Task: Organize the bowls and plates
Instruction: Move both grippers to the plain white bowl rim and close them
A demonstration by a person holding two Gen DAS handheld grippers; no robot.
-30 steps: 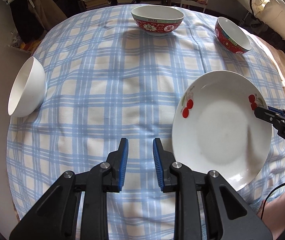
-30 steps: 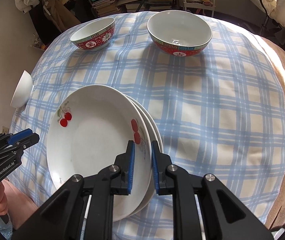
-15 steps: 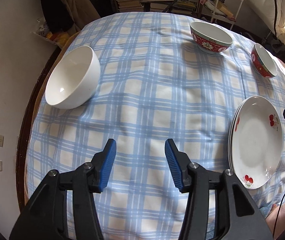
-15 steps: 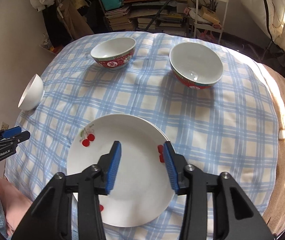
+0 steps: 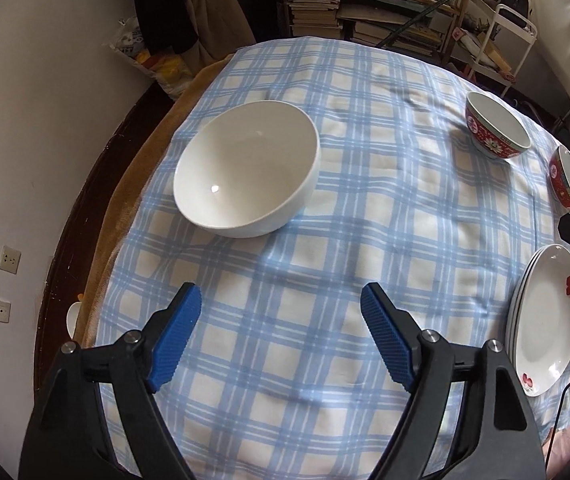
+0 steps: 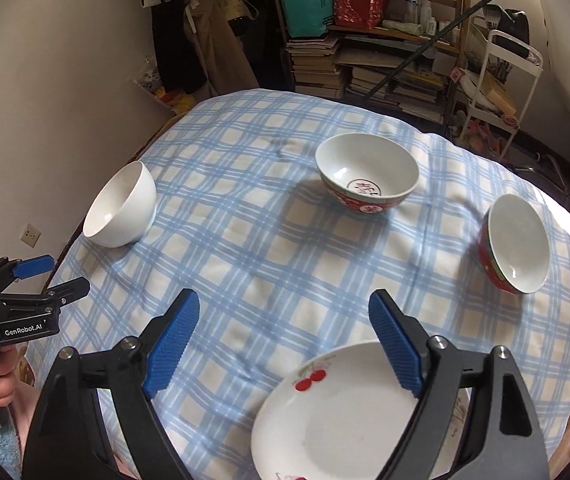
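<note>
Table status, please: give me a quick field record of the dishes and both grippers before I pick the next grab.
left gripper: open, empty, above the checked cloth, facing the white bowl
right gripper: open, empty, above the near plates
white bowl: upright, alone near the table's left edge
red bowls: two, separate, unstacked; one mid-table, one to the right
plate stack: cherry-print plates, stacked at the near right edge
bowls stacked: none yet

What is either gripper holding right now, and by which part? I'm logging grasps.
Nothing is held. The left gripper and the right gripper are both open and empty above the tablecloth; the stacked plates lie free.
</note>
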